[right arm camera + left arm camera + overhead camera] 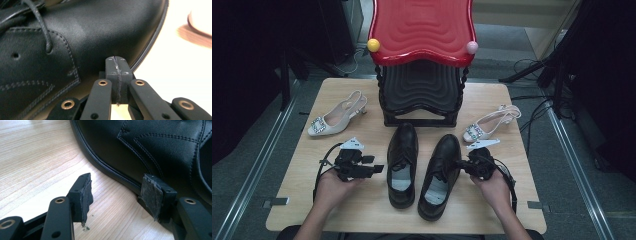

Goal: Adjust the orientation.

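Two black leather lace-up shoes stand side by side at the table's middle, toes pointing away: the left shoe (403,162) and the right shoe (441,175). My left gripper (378,168) lies level just left of the left shoe, its jaws open with bare wood between them; its right pad (152,195) sits close to the shoe's side (150,147). My right gripper (459,163) is shut with nothing between its jaws, its tips (117,65) right against the right shoe's side (82,37); whether they touch is unclear.
A red and black stacked stool (422,55) stands at the table's back centre. A cream slingback heel (337,114) lies at the back left, its mate (492,122) at the right behind my right gripper. The wooden table (362,210) ends near my forearms.
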